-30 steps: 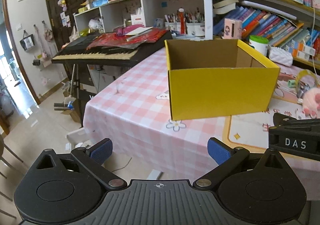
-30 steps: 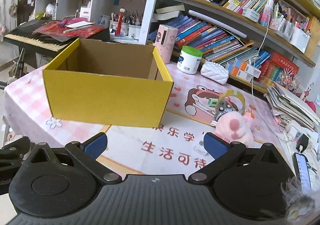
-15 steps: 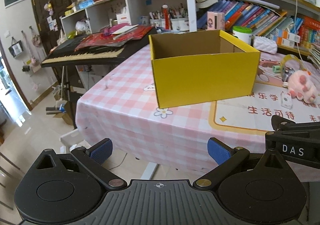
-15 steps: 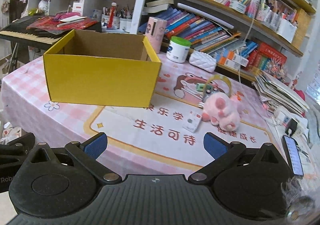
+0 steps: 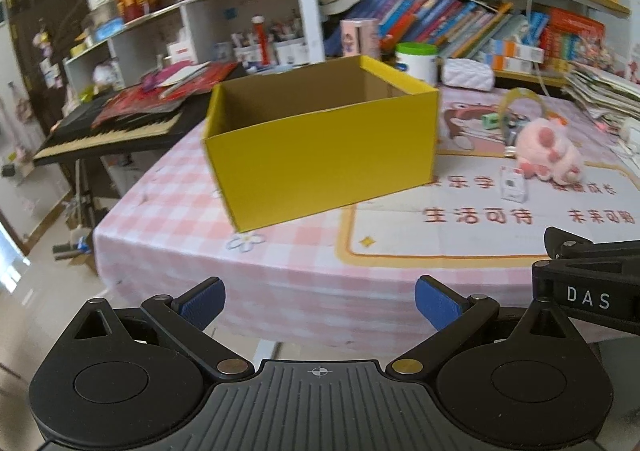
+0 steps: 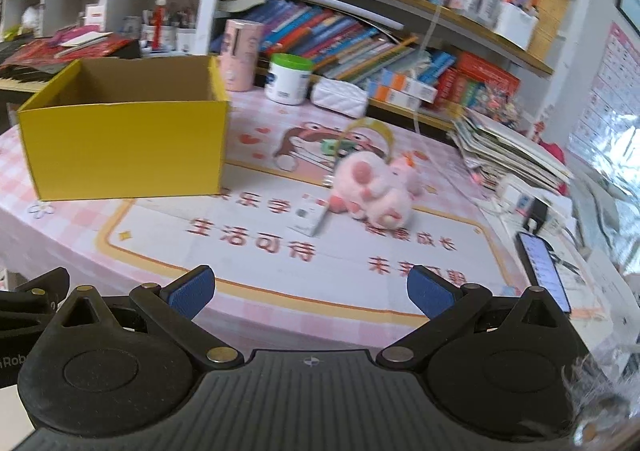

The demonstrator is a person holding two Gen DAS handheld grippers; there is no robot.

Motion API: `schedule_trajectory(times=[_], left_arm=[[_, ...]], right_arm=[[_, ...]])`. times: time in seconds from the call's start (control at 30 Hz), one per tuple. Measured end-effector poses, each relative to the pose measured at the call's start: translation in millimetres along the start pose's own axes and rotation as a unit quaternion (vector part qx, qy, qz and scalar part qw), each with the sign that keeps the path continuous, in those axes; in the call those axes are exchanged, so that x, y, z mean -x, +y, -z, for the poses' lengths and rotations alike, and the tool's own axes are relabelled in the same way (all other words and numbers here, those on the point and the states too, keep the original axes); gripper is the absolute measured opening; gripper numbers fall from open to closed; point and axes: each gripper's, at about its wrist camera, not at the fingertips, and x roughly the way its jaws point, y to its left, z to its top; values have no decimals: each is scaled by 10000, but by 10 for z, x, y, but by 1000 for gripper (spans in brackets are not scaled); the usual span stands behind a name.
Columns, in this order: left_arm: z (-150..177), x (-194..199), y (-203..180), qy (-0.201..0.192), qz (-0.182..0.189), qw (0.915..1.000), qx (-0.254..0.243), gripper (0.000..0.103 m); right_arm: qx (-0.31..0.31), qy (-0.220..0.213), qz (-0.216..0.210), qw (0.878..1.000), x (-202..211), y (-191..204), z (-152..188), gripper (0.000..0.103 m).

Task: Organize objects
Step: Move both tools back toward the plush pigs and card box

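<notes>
An open yellow cardboard box (image 5: 320,147) (image 6: 124,147) stands on the pink checked tablecloth, and what shows of its inside is bare. To its right lie a pink plush toy (image 5: 548,155) (image 6: 372,187), a small white card-like box (image 5: 512,185) (image 6: 308,217) and a yellow headband (image 6: 366,135). My left gripper (image 5: 320,303) is open and empty, held off the table's near edge in front of the box. My right gripper (image 6: 308,291) is open and empty, held over the near edge facing the plush toy.
A printed mat (image 6: 304,247) covers the table's right part. A white jar (image 6: 288,79), a pink tube (image 6: 240,51) and a white pouch (image 6: 340,99) stand at the back. A phone (image 6: 542,271) and paper stacks (image 6: 508,155) lie right. A keyboard (image 5: 108,131) stands left.
Both grippers have pulled back from the table and swung to the right. The box looks smaller and more of the mat, the plush toy and the phone show.
</notes>
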Motion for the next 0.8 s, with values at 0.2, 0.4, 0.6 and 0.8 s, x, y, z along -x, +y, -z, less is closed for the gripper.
schedule_trajectory(times=[0.2, 0.4, 0.6, 0.8], left_arm=[[-83, -74, -257, 4, 222, 9996, -199, 102], [-184, -163, -500, 36, 323, 9990, -317, 102], [-333, -257, -701, 35, 289, 9990, -327, 102], [-477, -387, -926, 93, 247, 9993, -268, 102]], right_arm=[[-186, 114, 221, 9995, -94, -246, 16, 103], [-297, 208, 312, 9989, -249, -491, 0, 103], [-336, 237, 262, 9988, -435, -702, -102, 103], [-304, 255, 181, 9990, -652, -920, -207, 103]])
